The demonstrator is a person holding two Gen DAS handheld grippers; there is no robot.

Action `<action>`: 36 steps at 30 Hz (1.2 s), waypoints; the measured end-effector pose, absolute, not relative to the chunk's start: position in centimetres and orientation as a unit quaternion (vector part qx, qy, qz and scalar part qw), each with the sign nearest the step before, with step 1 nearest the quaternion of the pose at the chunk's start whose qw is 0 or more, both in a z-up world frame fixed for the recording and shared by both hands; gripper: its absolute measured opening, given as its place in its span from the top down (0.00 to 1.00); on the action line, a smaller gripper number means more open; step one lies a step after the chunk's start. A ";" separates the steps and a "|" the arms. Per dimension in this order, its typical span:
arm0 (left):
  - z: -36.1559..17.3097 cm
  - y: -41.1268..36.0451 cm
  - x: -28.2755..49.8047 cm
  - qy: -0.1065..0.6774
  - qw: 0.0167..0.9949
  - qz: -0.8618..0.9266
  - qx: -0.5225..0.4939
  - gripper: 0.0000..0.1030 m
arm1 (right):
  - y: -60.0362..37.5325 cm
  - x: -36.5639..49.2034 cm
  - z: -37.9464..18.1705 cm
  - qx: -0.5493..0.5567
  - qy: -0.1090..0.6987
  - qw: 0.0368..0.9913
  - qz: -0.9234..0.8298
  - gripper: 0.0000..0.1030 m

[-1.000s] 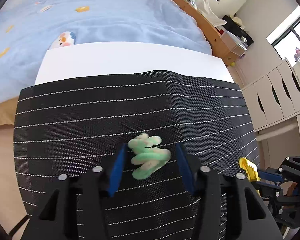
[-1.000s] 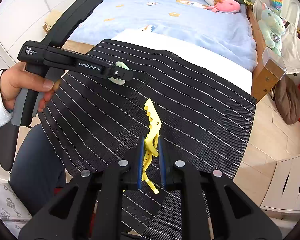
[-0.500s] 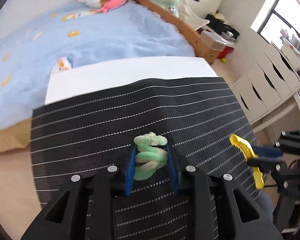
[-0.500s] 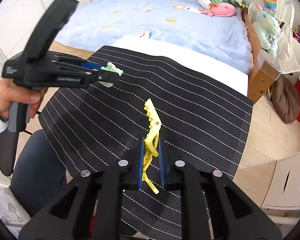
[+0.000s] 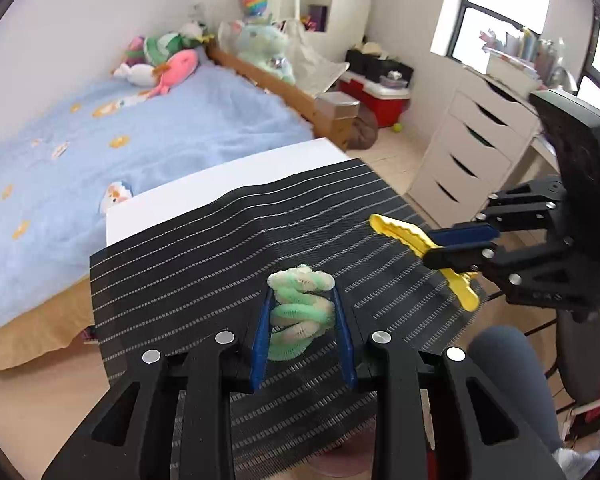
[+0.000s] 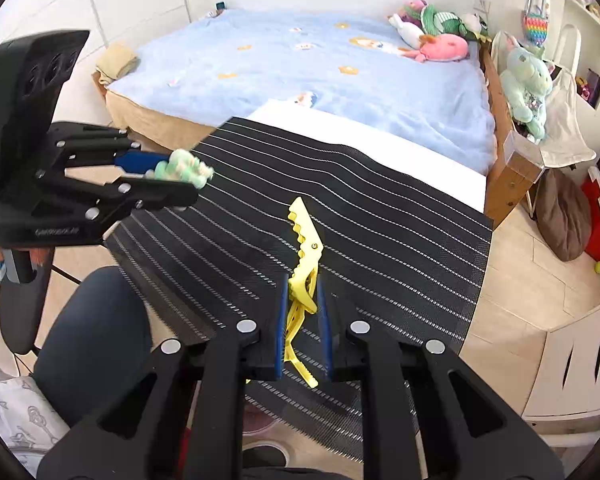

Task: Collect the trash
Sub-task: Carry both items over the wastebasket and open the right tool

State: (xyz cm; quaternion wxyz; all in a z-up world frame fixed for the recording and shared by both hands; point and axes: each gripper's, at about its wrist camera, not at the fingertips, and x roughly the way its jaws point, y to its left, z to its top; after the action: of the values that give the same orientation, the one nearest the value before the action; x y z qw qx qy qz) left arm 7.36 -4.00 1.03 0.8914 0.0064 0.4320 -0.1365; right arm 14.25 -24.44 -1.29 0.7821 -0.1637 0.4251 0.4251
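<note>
Holding a twisted bundle of fuzzy green and white pipe cleaner clenched between the blue pads of my left tongs, I have it lifted clear of the black mesh mat with thin white stripes that covers the white tabletop. My right tongs are clamped on a yellow plastic toothed hair clip, gripped around its handle end so the serrated beak sticks out forward, also raised off the mat. My guess is that both pieces are held up like this because each is a bit of trash already picked, ready to be carried to wherever it gets dropped; no bin shows in either view, so I cannot say where that is

The bundle is pinched across its middle, which should keep the soft coils from slipping, and the clip is squeezed flat-side on, a firm hold for a slick piece of plastic

There is pale lettering on the side of the left tongs' body in the right wrist view, too blurred to read here
</note>
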 end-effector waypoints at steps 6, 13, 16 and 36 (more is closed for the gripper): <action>2.2 -4.6 3.9 0.408 0.901 -0.146 0.016 0.72 | -25.1 11.0 -0.2 -0.162 0.407 0.787 0.436 0.87; 2.3 -5.3 0.5 0.394 0.906 -0.155 0.014 0.72 | -26.1 7.2 0.6 -0.156 0.389 0.790 0.448 0.87; 2.0 -5.6 -0.8 0.394 0.906 -0.156 0.016 0.72 | -26.5 5.6 0.6 -0.155 0.389 0.787 0.453 0.87; 1.3 -5.0 -6.1 0.394 0.907 -0.149 -0.008 0.72 | -26.6 0.0 -2.0 -0.154 0.414 0.756 0.483 0.87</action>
State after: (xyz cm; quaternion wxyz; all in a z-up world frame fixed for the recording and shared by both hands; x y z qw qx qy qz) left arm -6.12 -5.01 1.30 0.9069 -0.0077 0.3939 -0.1494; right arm -0.02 -26.56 -2.02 0.7563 -0.1538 0.4139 0.4827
